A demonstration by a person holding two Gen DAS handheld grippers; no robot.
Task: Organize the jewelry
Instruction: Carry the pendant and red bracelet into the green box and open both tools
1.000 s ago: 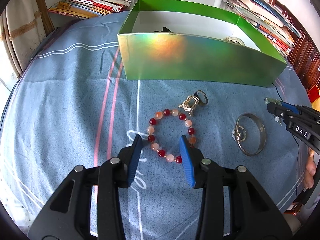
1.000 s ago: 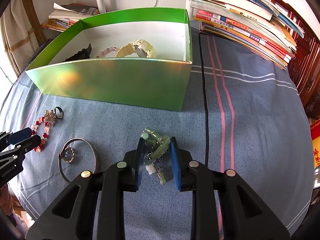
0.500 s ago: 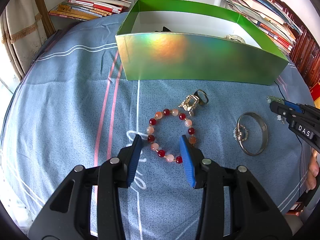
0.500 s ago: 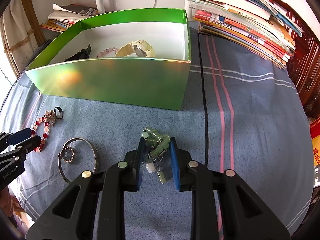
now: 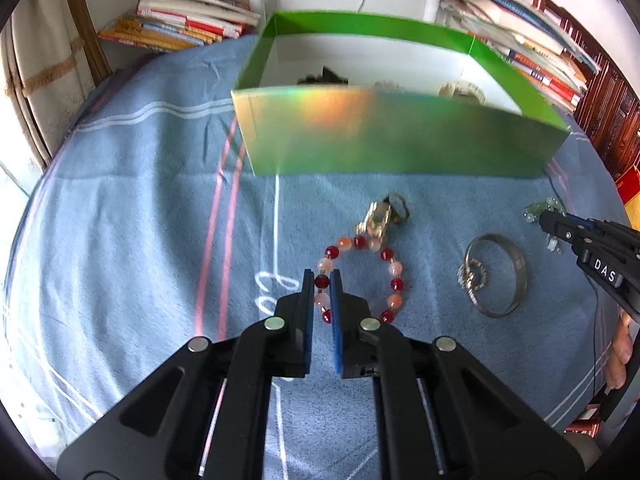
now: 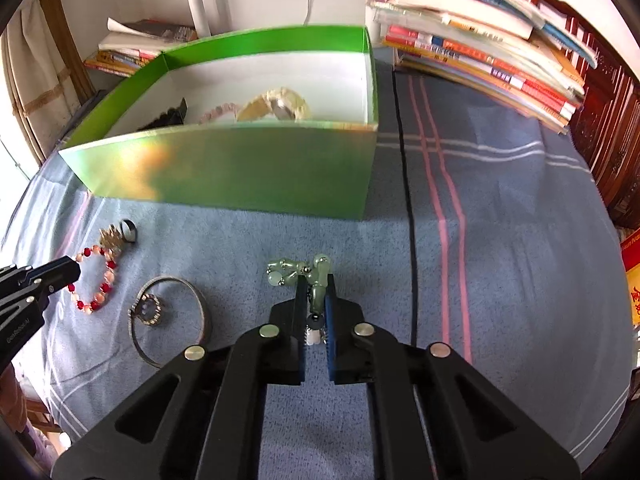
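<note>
Left gripper (image 5: pixel 322 280) pinches the red bead bracelet (image 5: pixel 360 280); right gripper (image 6: pixel 316 294) clamps the green bead strand (image 6: pixel 300 272). Ahead stands the green box (image 6: pixel 240 172); both thin pinches risk slipping on lifting.

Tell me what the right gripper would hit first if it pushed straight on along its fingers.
The right gripper is shut on the green bead bracelet, so it likely drives those beads into the blue cloth; the green box stands farther ahead.
</note>
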